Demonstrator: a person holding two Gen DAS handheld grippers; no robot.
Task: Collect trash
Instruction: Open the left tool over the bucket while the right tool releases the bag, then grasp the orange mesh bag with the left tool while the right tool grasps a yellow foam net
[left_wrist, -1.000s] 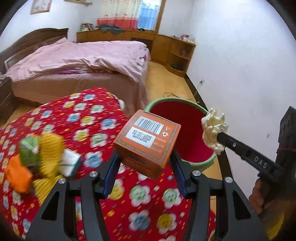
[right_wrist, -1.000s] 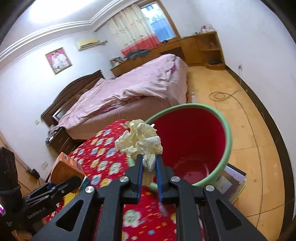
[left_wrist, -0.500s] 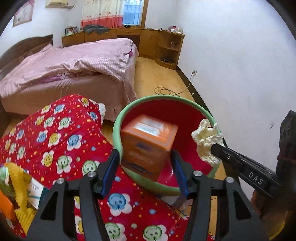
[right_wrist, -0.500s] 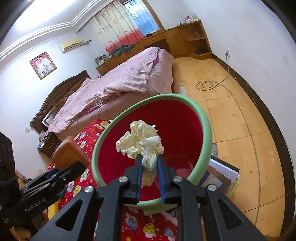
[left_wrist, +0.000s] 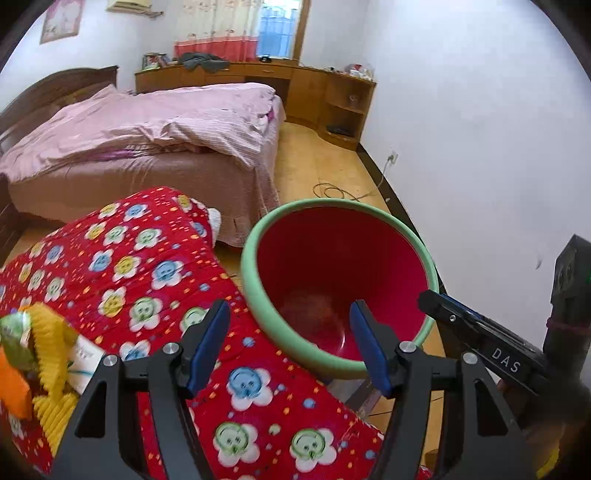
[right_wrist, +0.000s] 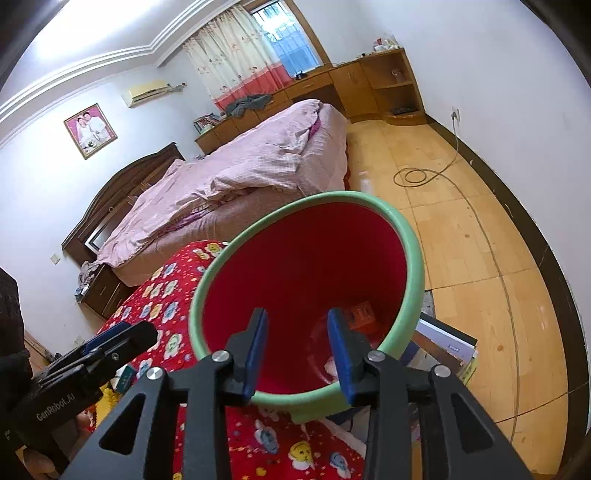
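Both drops look just finished, so the step in hand is the release over the round red plastic bin with the pale green rim (right_wrist: 413, 266). The left gripper (left_wrist: 291, 341) has its jaws spread wide and has just been opening them further; nothing sits between them, only the bin's mouth beyond. The right gripper (right_wrist: 297, 350) has also just been opening, and its jaws stand apart with nothing between them.

Inside the bin, the small orange cardboard box (right_wrist: 360, 314) lies on the bottom, toward the far side, just past the right gripper's right-hand jaw and well below it. A pale scrap near the bin's near wall may be the crumpled paper, but it is too hidden to be sure.

What remains lies to the left of the bin: a heap of yellow, green and orange wrappers and packets (left_wrist: 40, 354) on the red flower-print cloth covering the counter (left_wrist: 155, 266), apart from the bin.

The next move, as I judge it, calls for swinging the left gripper away from the bin toward that heap, jaws kept spread, and closing on one piece.
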